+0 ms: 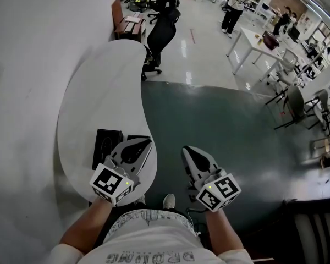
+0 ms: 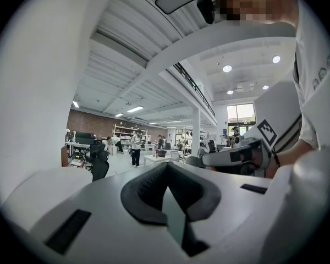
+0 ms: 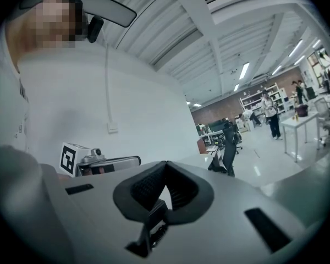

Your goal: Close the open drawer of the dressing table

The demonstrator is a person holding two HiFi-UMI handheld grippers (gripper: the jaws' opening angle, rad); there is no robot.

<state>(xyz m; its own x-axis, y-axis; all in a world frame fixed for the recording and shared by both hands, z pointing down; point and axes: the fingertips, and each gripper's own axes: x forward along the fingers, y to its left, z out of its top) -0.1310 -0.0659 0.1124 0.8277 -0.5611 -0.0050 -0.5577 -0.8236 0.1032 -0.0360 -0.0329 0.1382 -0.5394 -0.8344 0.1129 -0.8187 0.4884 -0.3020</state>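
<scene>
The dressing table [image 1: 99, 87] is a white kidney-shaped top along the white wall at the left of the head view. No open drawer shows in any view. My left gripper [image 1: 147, 142] hovers over the table's near end, jaws shut and empty. My right gripper [image 1: 186, 149] is held beside it over the dark floor, also shut on nothing. In the left gripper view the left gripper [image 2: 166, 168] has its pads meeting, with the right gripper [image 2: 236, 155] at its right. The right gripper view shows the right gripper [image 3: 165, 166] with closed tips and the left gripper [image 3: 107, 163] at its left.
Two flat black items [image 1: 106, 146] lie on the table by my left gripper. A black office chair [image 1: 162, 29] stands past the table's far end. White desks [image 1: 253, 45] and chairs stand at the right, with people beyond. A dark railing [image 1: 313, 224] is at bottom right.
</scene>
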